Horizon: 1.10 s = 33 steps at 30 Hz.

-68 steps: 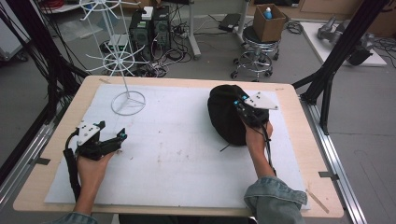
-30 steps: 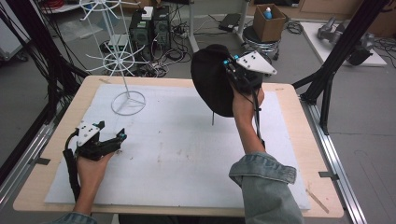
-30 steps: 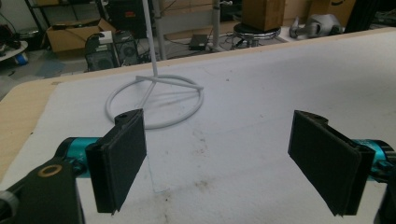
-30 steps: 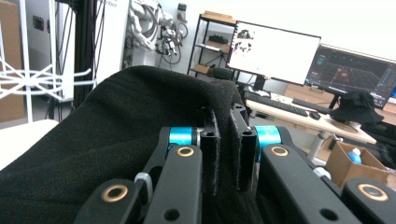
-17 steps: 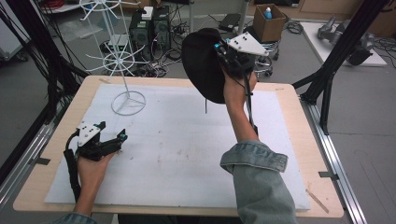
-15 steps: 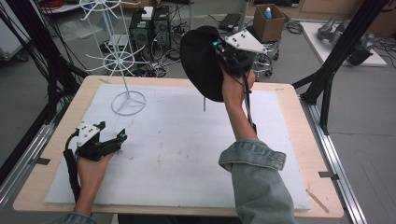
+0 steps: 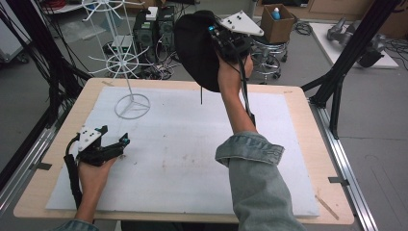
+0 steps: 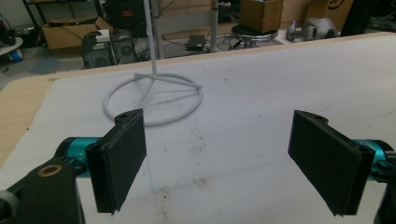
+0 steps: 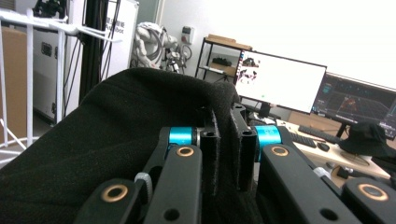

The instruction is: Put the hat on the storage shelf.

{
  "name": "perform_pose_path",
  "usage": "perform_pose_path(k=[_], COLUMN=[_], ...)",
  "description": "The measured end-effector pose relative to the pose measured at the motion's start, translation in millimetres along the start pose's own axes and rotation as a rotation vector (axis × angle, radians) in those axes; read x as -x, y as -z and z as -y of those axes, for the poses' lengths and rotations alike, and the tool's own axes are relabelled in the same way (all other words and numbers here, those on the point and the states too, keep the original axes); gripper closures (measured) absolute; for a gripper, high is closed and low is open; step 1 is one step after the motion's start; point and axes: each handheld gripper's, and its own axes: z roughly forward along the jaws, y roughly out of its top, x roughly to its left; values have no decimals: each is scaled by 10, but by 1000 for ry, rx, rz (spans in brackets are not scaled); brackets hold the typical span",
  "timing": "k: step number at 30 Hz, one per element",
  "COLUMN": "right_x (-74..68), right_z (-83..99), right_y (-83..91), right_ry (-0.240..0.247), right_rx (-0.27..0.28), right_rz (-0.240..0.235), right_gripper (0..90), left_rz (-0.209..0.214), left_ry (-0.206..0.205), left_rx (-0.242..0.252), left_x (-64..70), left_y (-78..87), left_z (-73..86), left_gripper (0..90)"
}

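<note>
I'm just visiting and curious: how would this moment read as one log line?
right gripper: shut on black hat, raised above table | left gripper: open, low over white mat | white rack: bare

A grey floor [image 7: 375, 130] is seen around the wooden table [image 7: 308, 125]; a cardboard box [image 7: 278, 21] and lit monitors [image 9: 280, 79] are seen beyond.
</note>
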Motion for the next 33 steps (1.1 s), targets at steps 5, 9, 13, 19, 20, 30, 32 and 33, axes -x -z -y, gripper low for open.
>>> perform_pose_path(k=[5,9,13,19,20,30,32,33], right_x=[-39,-60,-132,-204,-233,-391,-413,-421], right_z=[-128,-217,-338,-474,-526,-716,-747,-761], right_y=[-61,-96,-144,-188,-206,-301,-319,-329], right_ry=[-3,-13,-9,-9,-17,-26,-32,-35], right_rx=[16,24,33,49,56,81,87,92], right_rz=[-6,-4,-4,-2,-3,-2,2,1], right_gripper=[848,848,848,848,847,847,847,847], left_rz=[-1,-2,-2,-1,0,-5,-10,-13], left_ry=[8,7,14,22,21,49,44,44], left_rx=[0,1,6,9,9,17,15,15], left_x=[-9,-19,-29,-28,-31,-84,-92,-94], left_y=[6,21,28,55,61,106,110,113], left_z=[8,11,15,20,21,39,41,42], left_gripper=[195,195,195,196,196,196,196,196])
